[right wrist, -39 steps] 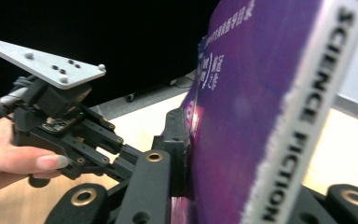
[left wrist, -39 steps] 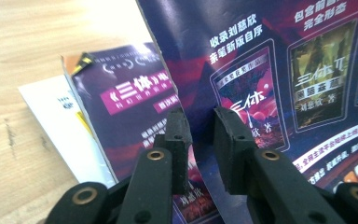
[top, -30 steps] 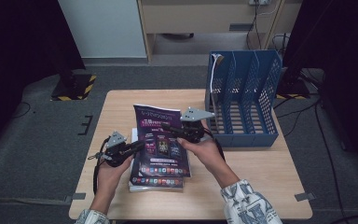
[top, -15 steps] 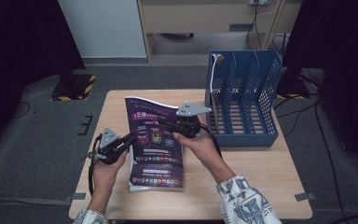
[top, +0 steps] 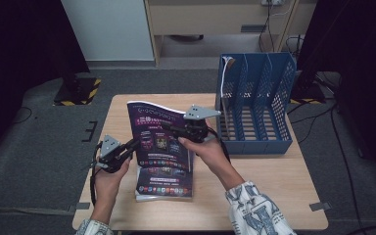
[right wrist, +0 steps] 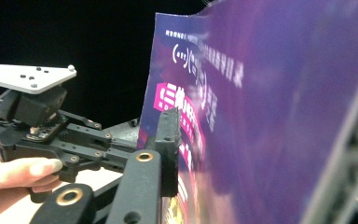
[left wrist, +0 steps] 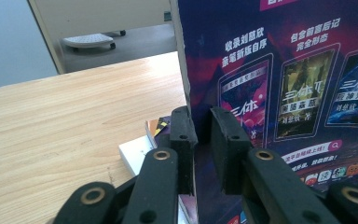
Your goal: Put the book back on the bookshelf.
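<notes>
Gripping purple magazine (top: 157, 137) from both sides: left tool (top: 133, 145) clamped on left edge, right tool (top: 172, 128) clamped on right edge. Magazine raised, tilted up above stack of booklets (top: 165, 183) on wooden surface (top: 274, 171). Blue file rack (top: 254, 105) stands right, well apart.

Read on the purple magazine (left wrist: 279, 93), above the pictured book covers: "收录刘慈欣亲笔新版自序", "包含前言后记完全剧透". Read "三体" on each pictured cover. Smaller print stayed illegible.

High view looks down from the near table (top: 274, 171) edge; both gripper views sit close against the shared magazine (top: 159, 132).
</notes>
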